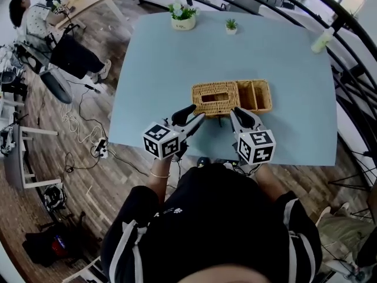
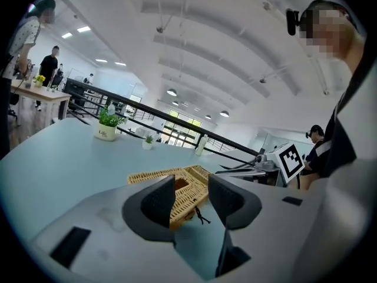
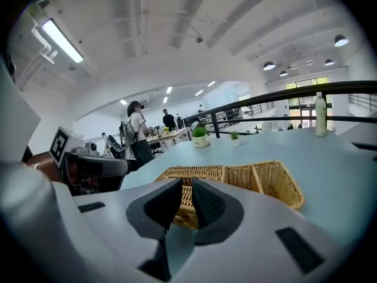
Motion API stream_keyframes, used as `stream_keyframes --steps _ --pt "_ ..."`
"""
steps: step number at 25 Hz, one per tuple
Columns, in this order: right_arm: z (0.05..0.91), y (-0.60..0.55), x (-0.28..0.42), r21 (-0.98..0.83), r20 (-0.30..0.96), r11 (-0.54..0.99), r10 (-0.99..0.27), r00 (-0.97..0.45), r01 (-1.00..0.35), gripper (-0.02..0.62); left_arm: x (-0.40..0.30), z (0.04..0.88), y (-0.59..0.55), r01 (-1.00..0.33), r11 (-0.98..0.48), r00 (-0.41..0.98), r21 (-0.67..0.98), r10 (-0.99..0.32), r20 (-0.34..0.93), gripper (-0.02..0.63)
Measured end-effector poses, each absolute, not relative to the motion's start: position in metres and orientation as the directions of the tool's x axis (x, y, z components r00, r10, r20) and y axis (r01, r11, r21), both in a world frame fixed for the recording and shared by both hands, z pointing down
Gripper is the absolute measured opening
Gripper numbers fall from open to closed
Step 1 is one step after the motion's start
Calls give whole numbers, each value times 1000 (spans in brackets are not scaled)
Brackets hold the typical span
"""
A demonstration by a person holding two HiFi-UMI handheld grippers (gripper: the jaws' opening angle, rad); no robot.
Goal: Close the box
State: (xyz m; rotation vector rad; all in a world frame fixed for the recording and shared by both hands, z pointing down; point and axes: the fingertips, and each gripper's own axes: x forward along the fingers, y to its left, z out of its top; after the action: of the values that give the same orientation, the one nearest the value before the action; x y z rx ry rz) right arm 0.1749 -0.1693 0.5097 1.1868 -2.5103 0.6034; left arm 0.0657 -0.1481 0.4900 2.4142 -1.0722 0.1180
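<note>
A wicker box (image 1: pixel 230 97) lies on the light blue table (image 1: pixel 153 69), near its front edge. The box's left half (image 1: pixel 214 98) is covered by a woven lid with an oval hole; its right half (image 1: pixel 254 95) shows open compartments. A small black tie (image 2: pixel 200 215) hangs at the box's front. My left gripper (image 1: pixel 194 116) is open, just short of the box's front left corner, with nothing between its jaws (image 2: pixel 191 196). My right gripper (image 1: pixel 237 115) is close to the box's front, its jaws almost together and empty (image 3: pixel 187 196). The box (image 3: pixel 235 175) lies straight ahead of it.
A potted plant in a white pot (image 1: pixel 183 15) and a smaller one (image 1: pixel 231 25) stand at the table's far edge. A pale bottle (image 1: pixel 322 40) stands at the far right corner. A dark railing (image 1: pixel 347 69) runs along the right. A person (image 1: pixel 35 16) sits at another table, far left.
</note>
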Motion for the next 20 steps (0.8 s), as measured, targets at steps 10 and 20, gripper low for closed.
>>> stream_keyframes --steps 10,20 --pt "461 -171 198 -194 350 547 -737 -578 -814 0 93 444 -149 -664 -676 741 321 -653 158 95" --pt "439 -169 204 -203 282 533 -772 -570 -822 0 108 428 -148 -610 -735 787 296 -605 119 25"
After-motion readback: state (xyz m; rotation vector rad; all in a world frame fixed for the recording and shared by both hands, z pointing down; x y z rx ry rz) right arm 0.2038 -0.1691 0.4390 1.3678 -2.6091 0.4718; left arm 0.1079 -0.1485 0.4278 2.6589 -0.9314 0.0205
